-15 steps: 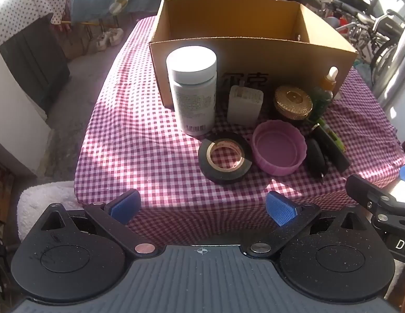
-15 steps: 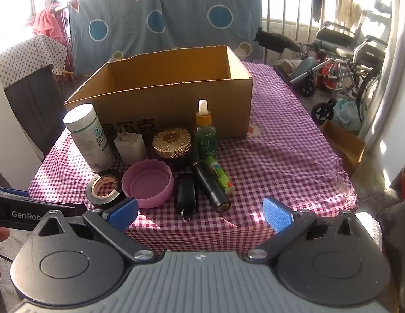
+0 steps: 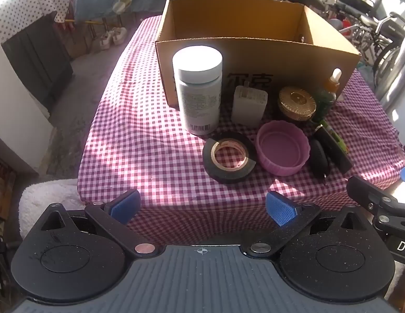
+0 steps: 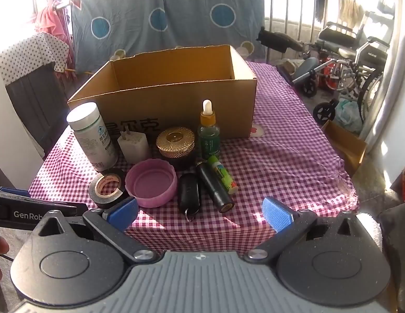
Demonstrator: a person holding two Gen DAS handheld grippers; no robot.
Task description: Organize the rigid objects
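Down low, the left tongs (image 3: 202, 206) stand released, blue ribbed pads spread wide and holding nothing, short of the worktop (image 3: 140, 140) edge. Likewise the right tongs (image 4: 200, 212) gape apart and bare, just before the near edge of the checked cloth.

Part of the right tool's black arm cuts into the left view's right border; the left tool's lettered bar is cropped at the right view's left border.

On the worktop, a glossy black tape roll (image 3: 229, 157) with a tan core touches a ribbed pink lid (image 3: 282, 148) lying open side up. Right of it, a black key fob (image 4: 188, 191), a dark cylinder (image 4: 214, 187) and a green tube (image 4: 222, 174) lie side by side; the left view crowds them together, the green tube mostly hidden there. Behind stand a white bottle (image 3: 198, 88), its cap washed out by glare, a white charger plug (image 3: 249, 107), a gold-lidded jar (image 3: 297, 103) and a green dropper bottle (image 4: 208, 133). At the back sits the open cardboard box (image 4: 176, 99); its floor is hidden by the front wall in both views
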